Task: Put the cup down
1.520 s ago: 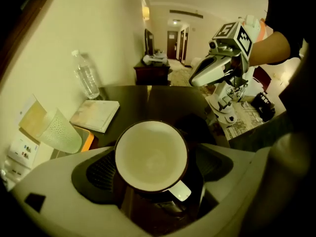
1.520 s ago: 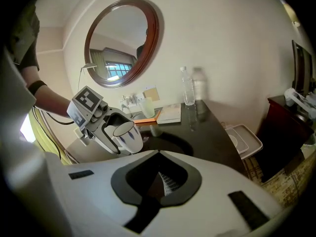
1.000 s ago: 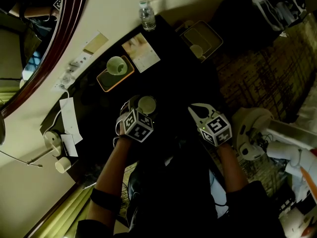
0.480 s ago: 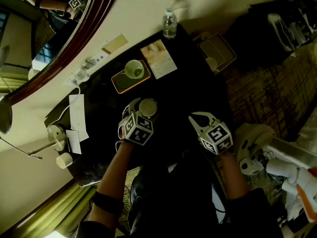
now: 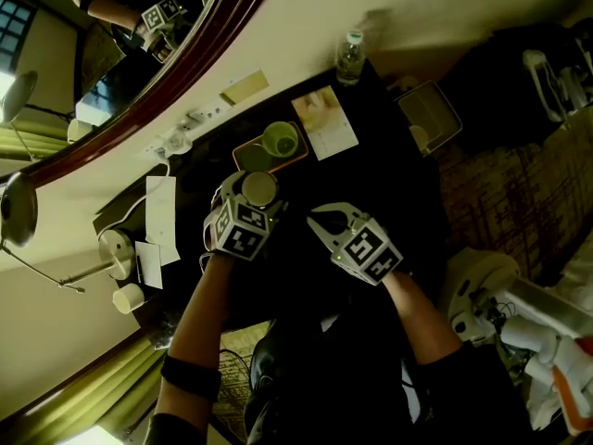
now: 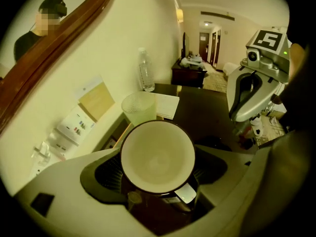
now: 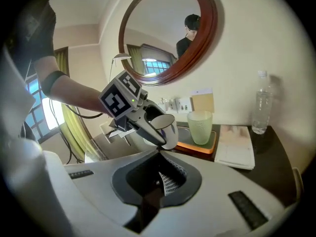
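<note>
Two grippers hang over a dark desk (image 5: 394, 188) that stands against a wall (image 5: 306, 26) under a round mirror (image 5: 139, 63). The back edge is busy: orange tray (image 5: 246, 159) w/ a green glass (image 5: 281, 140) on it, booklet (image 5: 326, 123) just right of the tray, bottle (image 5: 350, 58) at the back right corner. The left end is crowded too, w/ a lamp (image 5: 116, 248) and loose papers (image 5: 159, 219). Open room: bare dark top shows along the front half, and btwn the booklet and the right edge.

Cup (image 6: 158, 156): held in the L gripper (image 5: 252, 193), off the desk, just in front of the tray's left part, near the back edge. Can't tell if it overhangs the tray rim. It is clear of the glass. White inside, dark outside, mouth up and tipped a bit. L jaws stand wide, one pad pressed on each side of the cup.

L gripper points steeply down, marker cube toward the head cam. The bare forearm runs back from it over the front edge, w/ a dark band near the elbow.

R gripper (image 5: 320, 219): jaws fully together, gripping nothing. It sits right of the L one, near but apart, over bare desk. Its slant is shallower, and it aims across toward the cup and tray. The R forearm also comes in over the front edge.
</note>
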`<state>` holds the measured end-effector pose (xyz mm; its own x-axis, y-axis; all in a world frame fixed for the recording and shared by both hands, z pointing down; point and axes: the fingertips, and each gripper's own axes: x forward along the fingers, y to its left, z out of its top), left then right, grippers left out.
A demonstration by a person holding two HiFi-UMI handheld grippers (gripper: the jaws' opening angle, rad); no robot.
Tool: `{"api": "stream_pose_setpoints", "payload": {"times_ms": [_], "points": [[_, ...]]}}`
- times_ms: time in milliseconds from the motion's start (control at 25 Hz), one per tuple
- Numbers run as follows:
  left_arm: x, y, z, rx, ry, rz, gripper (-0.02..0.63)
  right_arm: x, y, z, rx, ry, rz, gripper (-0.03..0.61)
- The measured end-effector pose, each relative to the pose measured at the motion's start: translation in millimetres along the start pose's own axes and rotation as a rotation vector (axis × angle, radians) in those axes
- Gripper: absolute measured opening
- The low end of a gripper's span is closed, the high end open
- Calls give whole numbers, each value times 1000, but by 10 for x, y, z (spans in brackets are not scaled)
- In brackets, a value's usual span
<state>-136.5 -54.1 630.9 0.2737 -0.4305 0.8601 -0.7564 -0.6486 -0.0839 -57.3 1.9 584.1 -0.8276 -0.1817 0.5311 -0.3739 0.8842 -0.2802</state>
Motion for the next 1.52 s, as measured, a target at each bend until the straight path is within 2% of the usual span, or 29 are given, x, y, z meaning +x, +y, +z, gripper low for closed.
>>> {"api": "stream_pose_setpoints", "payload": {"times_ms": [240, 480, 1200, 1520], "points": [[-3, 441, 71, -3, -7, 29, 400, 320, 142, 253, -48, 4, 61, 0], [102, 670, 88, 1, -4, 24, 400, 520, 247, 381, -68, 13, 98, 0], [329, 776, 176, -41, -28, -16, 400, 478, 103, 203, -30, 29, 86, 0], [320, 801, 214, -130, -74, -24, 405, 438, 85, 181, -23, 35, 84, 0]]}}
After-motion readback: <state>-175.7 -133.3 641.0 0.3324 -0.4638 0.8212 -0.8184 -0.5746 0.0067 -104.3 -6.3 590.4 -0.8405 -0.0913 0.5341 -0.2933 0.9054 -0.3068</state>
